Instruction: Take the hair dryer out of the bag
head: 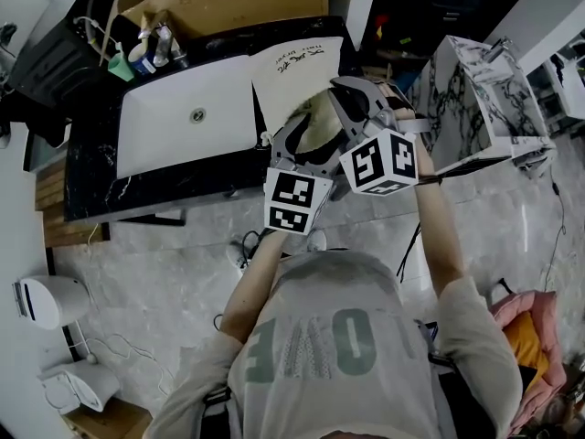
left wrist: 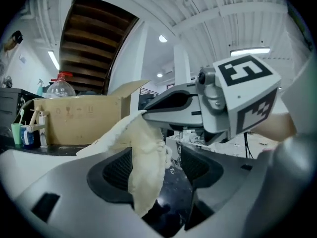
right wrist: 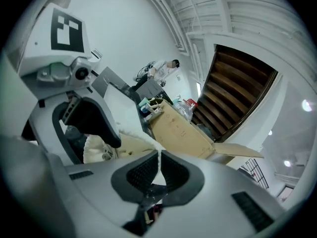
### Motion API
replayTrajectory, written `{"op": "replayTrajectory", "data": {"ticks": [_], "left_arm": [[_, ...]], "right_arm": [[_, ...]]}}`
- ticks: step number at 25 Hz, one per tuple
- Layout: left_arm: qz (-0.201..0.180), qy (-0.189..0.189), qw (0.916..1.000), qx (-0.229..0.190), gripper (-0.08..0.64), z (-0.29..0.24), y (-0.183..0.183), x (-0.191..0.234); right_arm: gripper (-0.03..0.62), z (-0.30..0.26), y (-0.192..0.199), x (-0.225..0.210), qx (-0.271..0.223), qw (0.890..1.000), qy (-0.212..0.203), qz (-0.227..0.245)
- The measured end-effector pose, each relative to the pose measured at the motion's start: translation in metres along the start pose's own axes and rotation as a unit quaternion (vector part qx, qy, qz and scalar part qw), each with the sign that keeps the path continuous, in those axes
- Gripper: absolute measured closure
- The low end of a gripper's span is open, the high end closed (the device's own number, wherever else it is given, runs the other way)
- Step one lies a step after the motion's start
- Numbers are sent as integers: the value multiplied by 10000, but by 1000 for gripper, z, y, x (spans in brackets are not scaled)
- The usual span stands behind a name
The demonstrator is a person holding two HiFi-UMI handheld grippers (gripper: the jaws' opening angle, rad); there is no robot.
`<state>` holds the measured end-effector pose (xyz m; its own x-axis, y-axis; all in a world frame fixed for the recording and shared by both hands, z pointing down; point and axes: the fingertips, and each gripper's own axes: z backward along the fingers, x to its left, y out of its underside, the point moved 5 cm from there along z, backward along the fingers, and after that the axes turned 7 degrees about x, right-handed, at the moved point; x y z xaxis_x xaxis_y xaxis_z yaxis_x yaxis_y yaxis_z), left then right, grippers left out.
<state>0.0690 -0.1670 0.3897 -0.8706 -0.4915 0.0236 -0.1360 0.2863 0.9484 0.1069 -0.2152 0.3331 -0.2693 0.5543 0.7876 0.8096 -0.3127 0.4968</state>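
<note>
A cream cloth bag (head: 297, 76) with dark writing lies on the black counter (head: 91, 190), its mouth towards me. My right gripper (head: 352, 99) is shut on the upper edge of that mouth, and a thin strip of cloth (right wrist: 158, 157) shows between its pads. My left gripper (head: 291, 137) is at the mouth too. Its jaws stand wide apart, with a fold of the bag (left wrist: 143, 167) hanging between them near the left pad. In the left gripper view the right gripper (left wrist: 148, 112) holds the cloth up. The left gripper (right wrist: 86, 140) shows beside the bag (right wrist: 124, 145). No hair dryer is visible.
A white sink (head: 187, 112) is set in the counter left of the bag. Bottles and a toothbrush cup (head: 137, 58) stand behind it, before a cardboard box (head: 228, 3). A marble-patterned cabinet (head: 475, 99) is at the right. White appliances (head: 50, 300) sit on the floor.
</note>
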Motion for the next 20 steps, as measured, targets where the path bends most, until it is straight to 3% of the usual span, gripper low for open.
{"op": "replayTrajectory", "data": {"ticks": [4, 12, 16, 20], "left_arm": [[146, -78, 9998, 63, 249, -21, 4, 9], [41, -566, 9983, 156, 249, -33, -2, 32], [33, -1038, 9932, 524, 249, -43, 2, 48], [-29, -1180, 9907, 672, 249, -54, 1, 61]], "right_arm": [[552, 2, 3, 0, 7, 9999, -21, -102], [551, 4, 7, 4, 8, 9997, -64, -215], [552, 2, 6, 6, -21, 9997, -117, -221], [552, -4, 3, 8, -83, 9994, -139, -308]]}}
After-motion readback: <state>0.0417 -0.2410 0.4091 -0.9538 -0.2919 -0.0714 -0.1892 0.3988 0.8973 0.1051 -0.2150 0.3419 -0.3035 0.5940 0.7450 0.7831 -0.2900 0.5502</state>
